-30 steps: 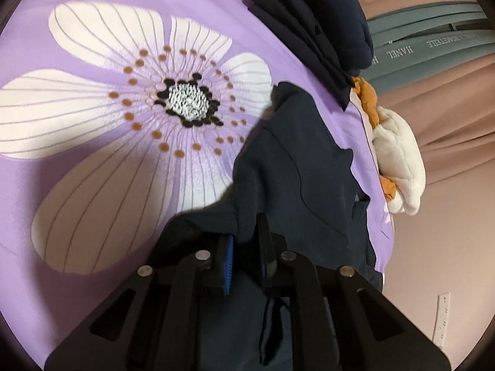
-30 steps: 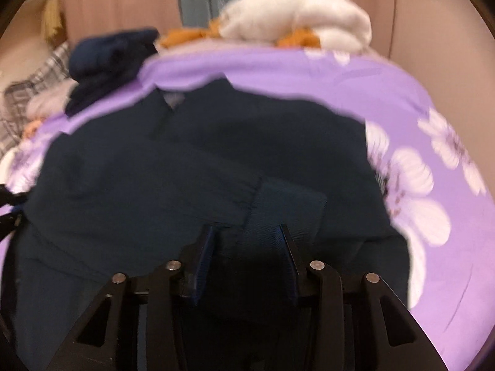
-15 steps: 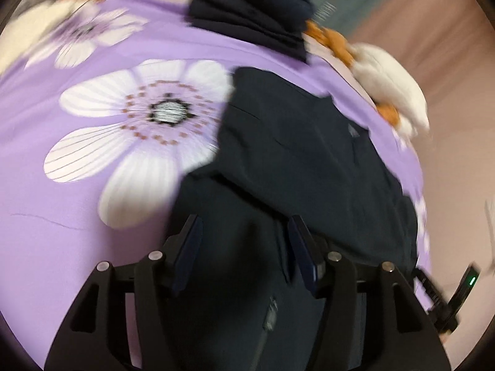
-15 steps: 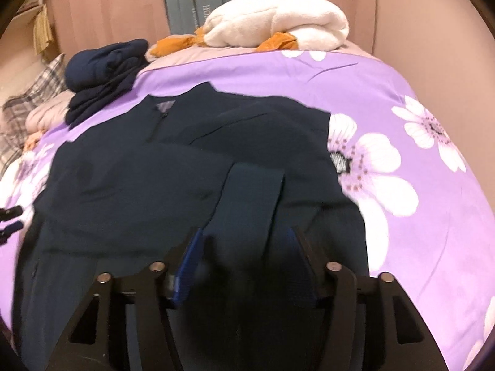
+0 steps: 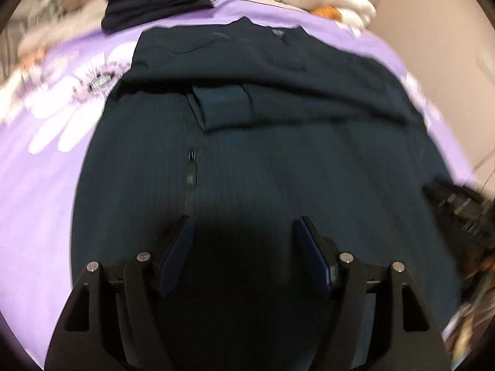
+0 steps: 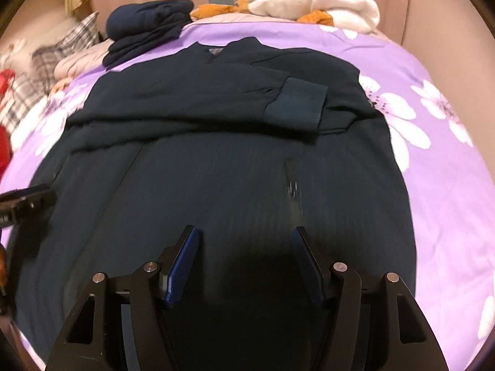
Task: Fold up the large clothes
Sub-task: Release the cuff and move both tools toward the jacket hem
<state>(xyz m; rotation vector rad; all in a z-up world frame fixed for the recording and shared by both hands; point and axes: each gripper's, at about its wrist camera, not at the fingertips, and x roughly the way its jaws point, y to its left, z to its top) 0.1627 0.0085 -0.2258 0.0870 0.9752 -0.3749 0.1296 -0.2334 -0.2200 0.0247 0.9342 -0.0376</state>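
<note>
Left gripper (image 5: 244, 241): jaws wide apart and opening, nothing between the blue pads (image 5: 176, 247); it hangs over the lower body of the jacket, pointing down at the cloth.
Navy jacket (image 6: 216, 167): spread flat on the purple flowered bedspread (image 6: 433, 160), directly under and ahead of both grippers, collar at the far end.
Sleeve: folded across the chest, its ribbed cuff (image 6: 294, 108) lying ahead of the right gripper and a little to its right.
Zip (image 6: 292, 185): runs down the front, just ahead of the right gripper's right finger.
Right gripper (image 6: 246, 247): jaws apart and opening, holding nothing; only dark cloth lies below the gap.
Folded navy clothes (image 6: 145, 27): stacked at the far left edge of the bed, beyond the collar.
White blanket (image 6: 315, 3): bundled far ahead to the right, with orange fabric (image 6: 216, 9) beside it.
</note>
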